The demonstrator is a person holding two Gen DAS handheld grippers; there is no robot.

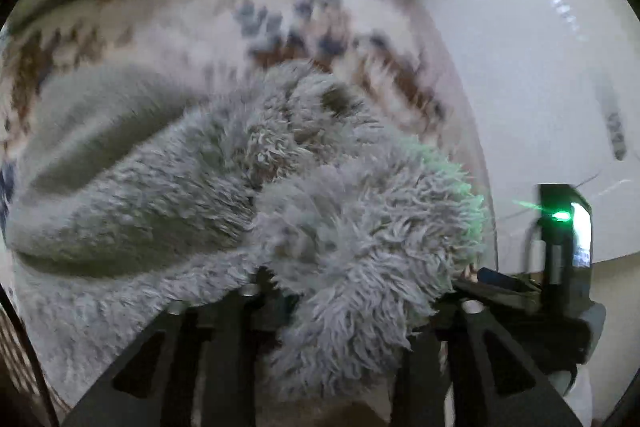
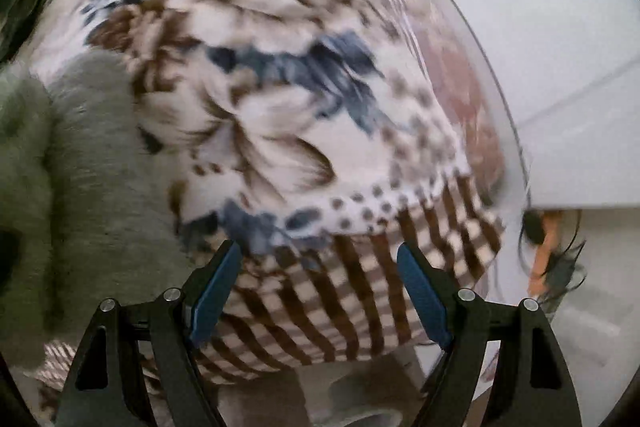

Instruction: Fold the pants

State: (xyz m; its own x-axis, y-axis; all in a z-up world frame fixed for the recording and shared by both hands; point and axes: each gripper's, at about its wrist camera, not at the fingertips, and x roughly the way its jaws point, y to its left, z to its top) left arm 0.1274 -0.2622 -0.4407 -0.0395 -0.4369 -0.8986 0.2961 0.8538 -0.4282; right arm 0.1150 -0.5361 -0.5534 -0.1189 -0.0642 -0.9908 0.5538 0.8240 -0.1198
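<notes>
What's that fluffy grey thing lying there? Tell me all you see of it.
The grey pants look like shaggy, long-pile fleece, soft and thick. They lie crumpled on a flowered blanket, one smoother stretch running off to the left. A bunched fold rises between the left gripper's arms, hiding its pads. The right wrist view shows them at its left edge.

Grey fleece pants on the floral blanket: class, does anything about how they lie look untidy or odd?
Yes. The grey fleece pants lie bunched in a lumpy heap on the floral blanket, not flat; one fluffy end sits in the left gripper.

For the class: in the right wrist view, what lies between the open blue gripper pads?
Only the brown-striped blanket border shows between the right gripper pads; the grey fleece pants lie off to the left.
</notes>
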